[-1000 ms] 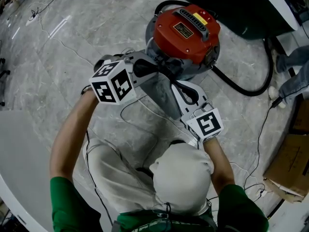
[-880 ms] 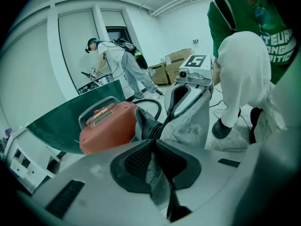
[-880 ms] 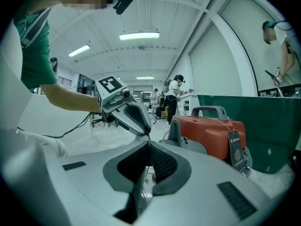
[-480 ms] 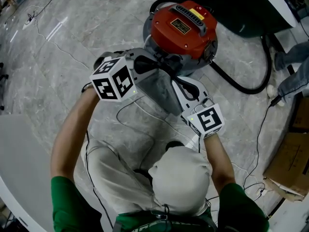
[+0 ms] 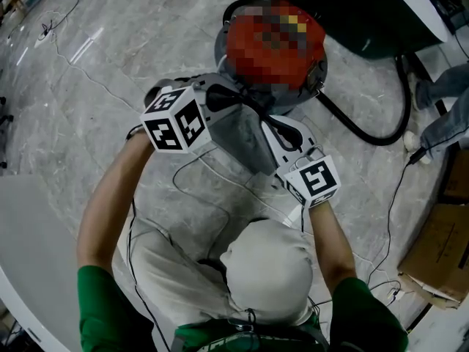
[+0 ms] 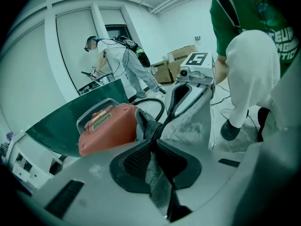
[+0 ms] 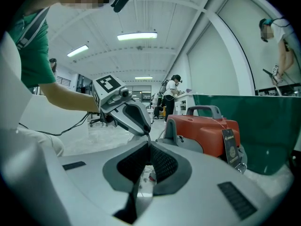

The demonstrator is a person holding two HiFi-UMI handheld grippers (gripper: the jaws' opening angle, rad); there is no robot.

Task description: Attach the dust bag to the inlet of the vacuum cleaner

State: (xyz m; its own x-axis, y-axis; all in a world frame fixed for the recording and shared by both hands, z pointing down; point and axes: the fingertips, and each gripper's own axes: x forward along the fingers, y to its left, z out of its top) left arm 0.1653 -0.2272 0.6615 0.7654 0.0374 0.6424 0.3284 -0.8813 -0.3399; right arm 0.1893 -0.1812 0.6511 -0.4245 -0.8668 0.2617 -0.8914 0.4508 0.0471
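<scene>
The vacuum cleaner [image 5: 272, 57] stands on the marble floor with a red top and a grey drum; it also shows in the left gripper view [image 6: 110, 128] and the right gripper view [image 7: 207, 131]. A grey dust bag [image 5: 243, 134] hangs stretched between both grippers just in front of the drum. My left gripper [image 5: 248, 105] is shut on the bag's fabric [image 6: 157, 178] next to the drum. My right gripper [image 5: 266, 122] is shut on the bag's opposite edge. In the right gripper view its jaws [image 7: 149, 142] meet just below the left gripper [image 7: 123, 106].
A black hose [image 5: 366, 129] loops from the vacuum across the floor at the right. A dark green object [image 5: 344, 6] stands behind it. Thin cables [image 5: 212, 169] lie on the floor under the bag. A cardboard box [image 5: 440, 251] sits at the right edge. Other people work in the background [image 6: 123, 62].
Both grippers, still holding the bag, have crept slightly towards the vacuum's drum. The grip of each looks the same.
</scene>
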